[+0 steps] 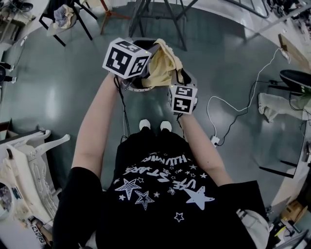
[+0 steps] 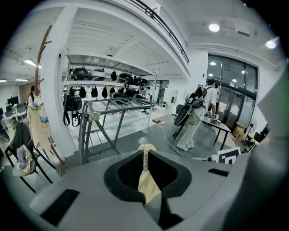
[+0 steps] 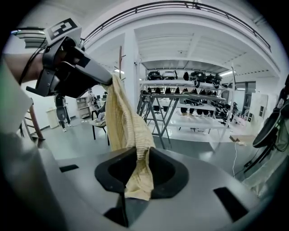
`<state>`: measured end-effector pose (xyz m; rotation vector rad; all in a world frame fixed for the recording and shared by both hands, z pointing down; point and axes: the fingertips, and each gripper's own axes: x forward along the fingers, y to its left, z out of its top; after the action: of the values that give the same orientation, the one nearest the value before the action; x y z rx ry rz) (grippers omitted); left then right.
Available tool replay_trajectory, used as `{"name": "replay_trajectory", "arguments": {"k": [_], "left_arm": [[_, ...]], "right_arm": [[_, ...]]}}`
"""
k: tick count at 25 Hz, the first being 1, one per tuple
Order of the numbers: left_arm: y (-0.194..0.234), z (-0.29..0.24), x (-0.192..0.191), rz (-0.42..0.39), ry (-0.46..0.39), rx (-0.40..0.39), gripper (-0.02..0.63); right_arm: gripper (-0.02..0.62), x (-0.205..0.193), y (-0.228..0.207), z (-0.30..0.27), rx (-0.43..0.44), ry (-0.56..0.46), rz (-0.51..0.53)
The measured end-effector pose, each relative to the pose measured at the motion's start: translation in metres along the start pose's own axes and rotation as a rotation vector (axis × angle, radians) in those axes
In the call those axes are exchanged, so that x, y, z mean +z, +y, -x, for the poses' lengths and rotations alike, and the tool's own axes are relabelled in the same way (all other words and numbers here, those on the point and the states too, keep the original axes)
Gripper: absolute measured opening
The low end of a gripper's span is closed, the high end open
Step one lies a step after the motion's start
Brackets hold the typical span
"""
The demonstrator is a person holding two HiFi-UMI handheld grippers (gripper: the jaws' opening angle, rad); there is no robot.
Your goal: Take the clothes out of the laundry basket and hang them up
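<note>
My left gripper (image 2: 146, 151) and right gripper (image 3: 141, 155) each pinch the pale yellow ribbed garment (image 1: 164, 65); the black T-shirt (image 1: 160, 209) lettering is unreadable.

The garment (image 1: 163, 65) hangs between the two hand-held grippers. The left hand-held gripper (image 1: 144, 73) is at its left edge, and the right hand-held gripper (image 1: 178, 82) is at its right, lower down. Beneath the garment, the person's shoes (image 1: 155, 125) stand on the floor (image 1: 58, 87). Beyond the garment stands a metal rack (image 1: 138, 14). A cable (image 1: 252, 90) lies on the floor to the garment's right.
</note>
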<state>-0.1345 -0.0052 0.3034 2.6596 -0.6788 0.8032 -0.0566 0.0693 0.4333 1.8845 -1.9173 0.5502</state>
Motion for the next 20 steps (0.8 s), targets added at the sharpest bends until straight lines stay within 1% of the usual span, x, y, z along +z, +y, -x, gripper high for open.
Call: {"name": "replay_trajectory", "arguments": {"k": [4,6,11,15,20], "left_arm": [[-0.013,0.014,0.006,0.015,-0.035,0.005,0.048],[-0.02,0.019,0.008,0.017,-0.045,0.005,0.048],[-0.032,0.03,0.012,0.01,-0.063,0.009,0.048],[-0.027,0.036,0.005,0.0,-0.044,0.053,0.048],[-0.024,0.048,-0.006,-0.019,-0.025,0.113,0.048]], "right_arm": [[0.098,0.005,-0.008,0.011,-0.037,-0.012,0.002],[0.098,0.002,-0.013,0.012,-0.037,-0.007,-0.003],[0.035,-0.003,-0.01,0.013,0.019,0.013,-0.007],[0.029,-0.001,-0.008,0.02,0.086,0.01,-0.005],[0.028,0.02,-0.034,0.044,0.109,-0.068,0.032]]}}
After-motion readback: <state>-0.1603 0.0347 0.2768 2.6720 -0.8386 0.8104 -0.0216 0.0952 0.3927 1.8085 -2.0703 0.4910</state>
